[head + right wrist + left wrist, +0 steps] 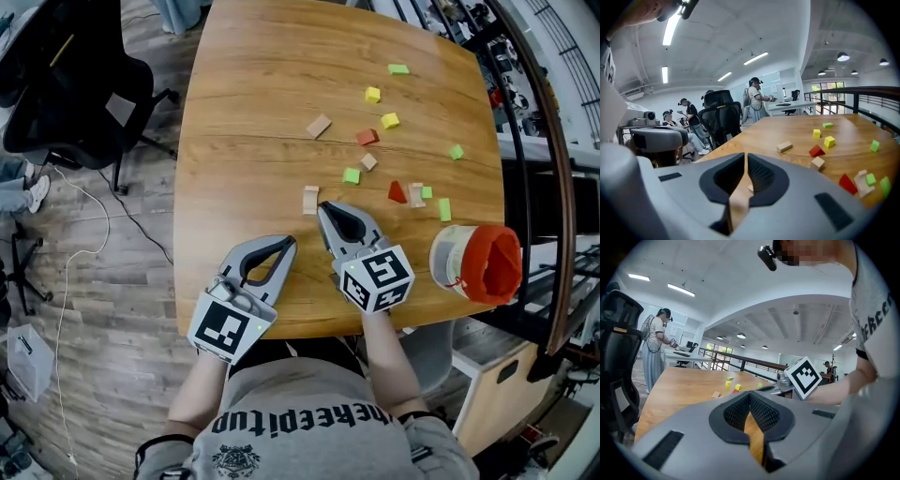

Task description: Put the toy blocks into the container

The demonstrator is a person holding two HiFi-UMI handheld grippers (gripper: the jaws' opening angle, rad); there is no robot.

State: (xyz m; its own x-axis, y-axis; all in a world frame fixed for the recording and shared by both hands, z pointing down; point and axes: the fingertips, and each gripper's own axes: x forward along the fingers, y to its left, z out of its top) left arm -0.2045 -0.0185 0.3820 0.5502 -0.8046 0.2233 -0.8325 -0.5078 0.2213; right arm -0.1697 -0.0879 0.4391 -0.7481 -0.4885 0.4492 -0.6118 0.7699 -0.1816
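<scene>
Both hand-held grippers are empty with their jaws closed. The left hand-held gripper (pixel 287 243) hangs low near the front edge of the surface (pixel 253 103), with no block close to it. It looks parked there to leave room for the other one. The right hand-held gripper (pixel 324 208) points forward and slightly down. Its tips are just beside a pale wooden block (pixel 310 199), which sits a little to their left. The right gripper view shows that block through the slit between the shut jaws, so nothing is gripped.

That block is the nearest one, so it is probably the first pick. The jaws would have to open before they could go around it.

The other blocks lie loose ahead and to the right of the right hand-held gripper. Among them are a green cube (pixel 352 175) and a red wedge (pixel 397 192) close by, with yellow and green pieces farther out.

The container (pixel 452 259), clear with a red top, stands to the right of the right hand-held gripper at the near edge. No block has gone in that I can see, and from there the carry looks short.
</scene>
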